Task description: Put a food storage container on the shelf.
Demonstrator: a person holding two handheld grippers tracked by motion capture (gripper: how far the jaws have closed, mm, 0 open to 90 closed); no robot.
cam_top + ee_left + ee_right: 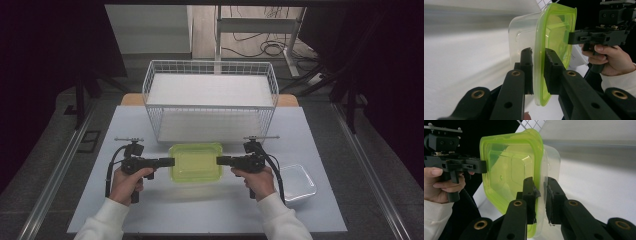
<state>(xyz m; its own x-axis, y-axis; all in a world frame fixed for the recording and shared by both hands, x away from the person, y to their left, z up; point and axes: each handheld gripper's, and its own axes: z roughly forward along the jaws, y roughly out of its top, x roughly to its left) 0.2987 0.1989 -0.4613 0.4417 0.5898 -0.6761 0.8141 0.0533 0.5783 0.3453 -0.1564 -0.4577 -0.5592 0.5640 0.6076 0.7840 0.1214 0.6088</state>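
A white wire basket (pixel 210 100) is standing at twelve o'clock on the pale table (pixel 165 210), its floor lined white. A clear plastic container (pixel 298 183) is sitting at four o'clock, near the table's edge.

Even overhead light on the table (pixel 150 210); surroundings fall dark. Both gripper views blur the far background, with soft glare on the green lid (pixel 509 167).
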